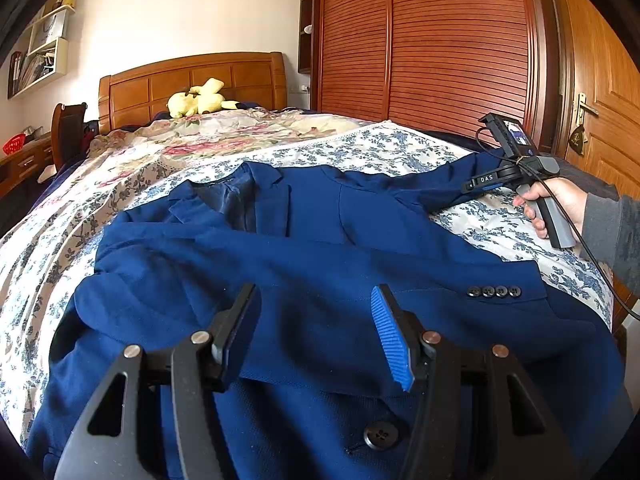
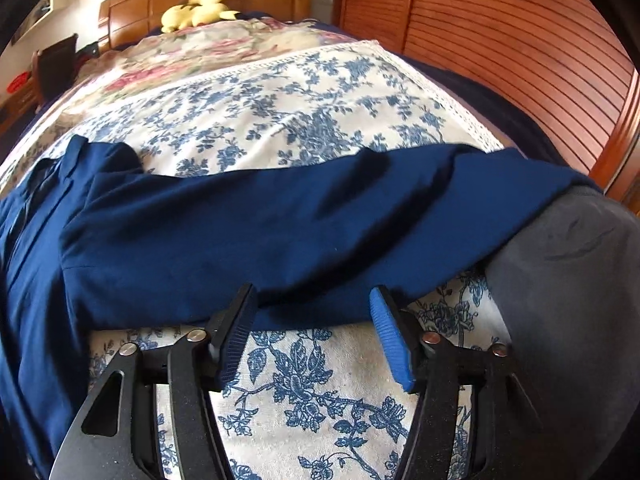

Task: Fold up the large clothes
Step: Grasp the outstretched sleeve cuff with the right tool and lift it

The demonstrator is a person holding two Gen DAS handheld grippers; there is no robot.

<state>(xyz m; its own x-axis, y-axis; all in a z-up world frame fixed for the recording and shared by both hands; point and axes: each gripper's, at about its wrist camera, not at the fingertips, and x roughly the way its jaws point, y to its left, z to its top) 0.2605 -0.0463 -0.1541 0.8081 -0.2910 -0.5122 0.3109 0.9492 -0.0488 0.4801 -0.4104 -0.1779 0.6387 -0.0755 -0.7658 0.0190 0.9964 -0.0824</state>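
A navy blue blazer [image 1: 320,240] lies spread face up on the bed, collar towards the headboard. One sleeve is folded across its front, with its cuff buttons [image 1: 494,291] to the right. My left gripper [image 1: 314,296] hovers open over the blazer's lower front, with nothing between its pads. A hand [image 1: 560,200] holds the right gripper at the blazer's other sleeve, which stretches out to the right. In the right wrist view that sleeve [image 2: 280,220] runs across the frame. My right gripper [image 2: 313,296] is open, its tips at the sleeve's near edge, not pressing on it.
The bed has a blue floral cover [image 2: 304,392] and a pink floral quilt [image 1: 208,140] further back. A yellow plush toy [image 1: 198,102] lies by the wooden headboard. Slatted wardrobe doors [image 1: 440,48] stand right of the bed. Dark grey cloth [image 2: 568,280] fills the right.
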